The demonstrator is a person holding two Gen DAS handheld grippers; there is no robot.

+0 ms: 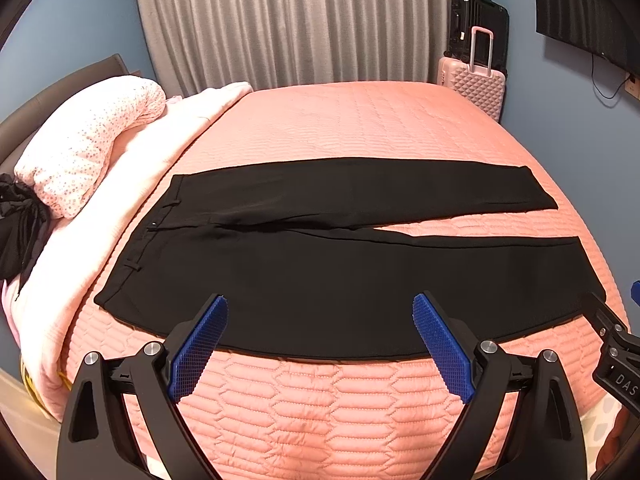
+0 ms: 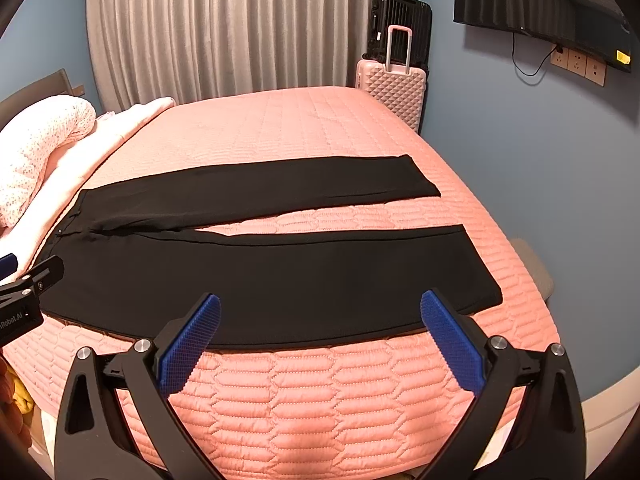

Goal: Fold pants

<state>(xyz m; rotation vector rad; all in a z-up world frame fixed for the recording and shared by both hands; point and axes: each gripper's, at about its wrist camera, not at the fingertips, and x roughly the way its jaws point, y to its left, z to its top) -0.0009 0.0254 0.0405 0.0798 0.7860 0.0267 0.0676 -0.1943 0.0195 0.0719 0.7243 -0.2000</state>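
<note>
**Black trousers laid flat across pink bed, both claws spread**

Lay unfolded on the salmon-pink quilted bedspread [image 1: 340, 120]: long black fabric pants [image 1: 320, 272], waistband toward the pillow end on the left, both legs stretched rightward and parted in a narrow V near the hems. Reached almost to the near edge of the bed.

Seen from the left wrist: left claw [image 1: 320, 308], black arms with blue ridged pads, spread wide and empty, tips over the near leg close to the waist half. Also caught here, at the left margin, a crumpled dark garment [image 1: 16, 232] beside the rolled white dotted duvet [image 1: 88, 148] and a pale pink blanket [image 1: 72, 248]; belt loops and a small waistband button visible. Just the tip of the other tool showed at the right edge.

Seen from the right wrist: right claw [image 2: 320, 308], same black-and-blue build, likewise spread and holding nothing, tips over the near leg toward its hem half. Shown only in this view: wall sockets [image 2: 578, 63] under the dark wall-mounted screen [image 2: 540, 0], and a grey padded bench corner [image 2: 536, 268] past the foot of the bed. Hems fully in sight here; waistband detail mostly lost.

Common to both: grey pleated curtain [image 1: 300, 20], pink hard-shell suitcase [image 1: 476, 84] with a black suitcase [image 1: 478, 28] behind.
</note>
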